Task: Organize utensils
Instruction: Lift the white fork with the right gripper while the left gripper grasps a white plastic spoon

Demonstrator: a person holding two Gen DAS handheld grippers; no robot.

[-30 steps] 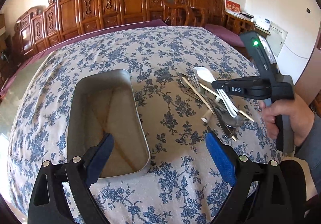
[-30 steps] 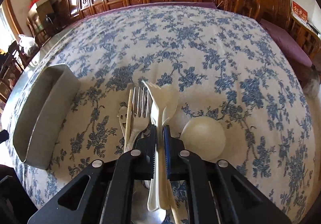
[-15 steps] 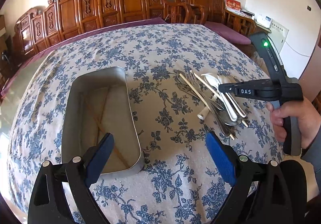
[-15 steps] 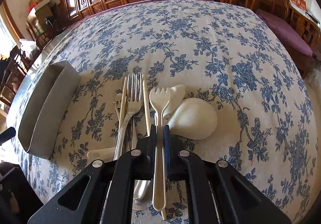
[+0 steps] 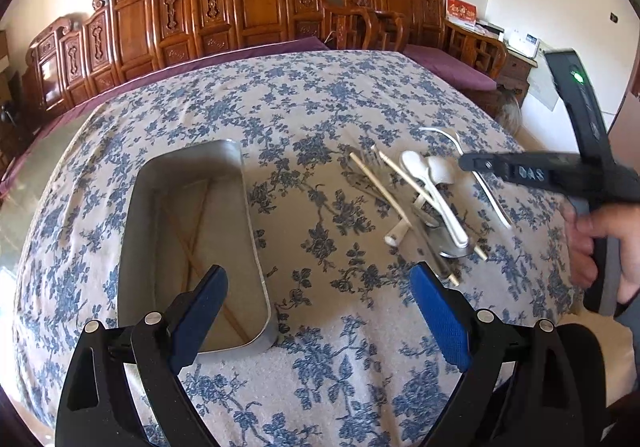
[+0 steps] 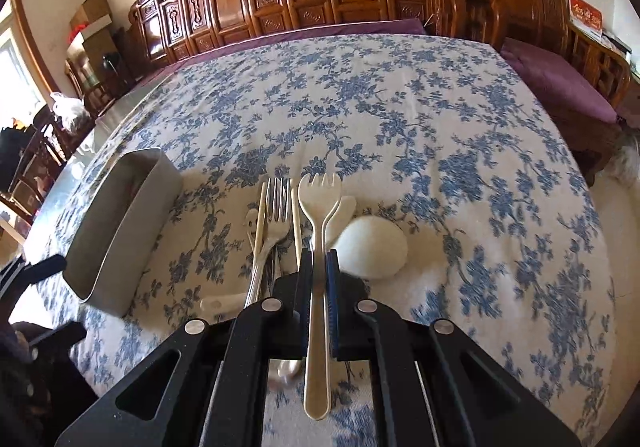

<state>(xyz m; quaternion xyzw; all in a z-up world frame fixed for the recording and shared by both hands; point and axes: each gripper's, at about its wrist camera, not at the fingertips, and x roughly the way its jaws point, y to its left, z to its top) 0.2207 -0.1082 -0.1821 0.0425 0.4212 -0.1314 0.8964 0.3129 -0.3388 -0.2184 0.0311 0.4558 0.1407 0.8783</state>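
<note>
Right hand-held gripper (image 6: 319,271) has its blue pads clamped tight on the handle of a cream plastic fork with short tines (image 6: 319,207), lifted clear of the utensil pile.
To carry it well, keep the squeeze firm and the fork level, since it is pinched at mid-handle and could pivot. Swing it across the blue-flowered worktop (image 6: 400,107) toward the rectangular grey metal tray (image 5: 248,207), which sits well apart on the left and already holds crossed wooden chopsticks (image 5: 192,247). Lower the fork lengthwise inside the walls before releasing. Left hand-held gripper (image 5: 320,311) hangs wide open and empty above the tray's near end; it could steady the tray rim. A steel fork (image 6: 276,211), white spoons and chopsticks remain in the pile.
</note>
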